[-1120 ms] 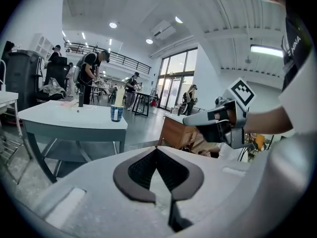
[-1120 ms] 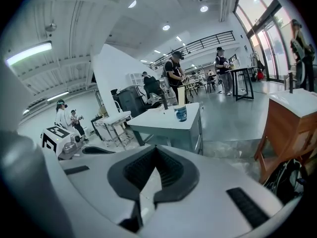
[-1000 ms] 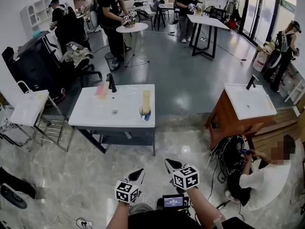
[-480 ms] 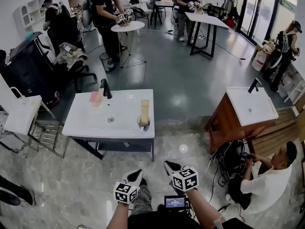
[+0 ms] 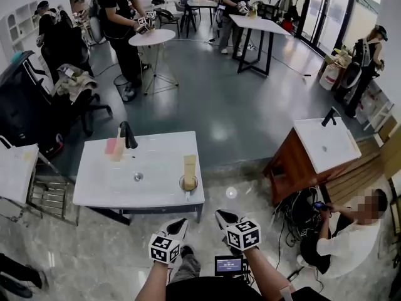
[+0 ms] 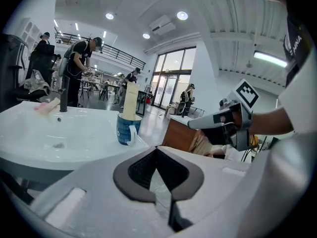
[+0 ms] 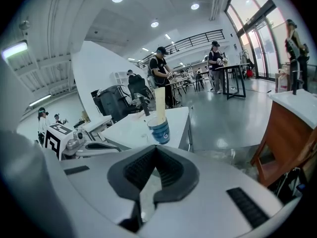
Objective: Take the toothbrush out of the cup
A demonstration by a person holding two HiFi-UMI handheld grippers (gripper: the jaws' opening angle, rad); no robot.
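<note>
Approach step: left gripper (image 5: 180, 225) and right gripper (image 5: 222, 216) both have their jaws pressed together on nothing, well short of the white sink counter (image 5: 94, 190). The blue cup (image 5: 188, 183) stands at their twelve o'clock, on the counter's five o'clock corner, with the pale toothbrush (image 5: 189, 165) upright inside. Best plan, I'd judge: spread one pair of jaws before arriving, pinch the brush above the rim and lift straight up. Compared with a second ago, counter and cup sit closer.
</note>
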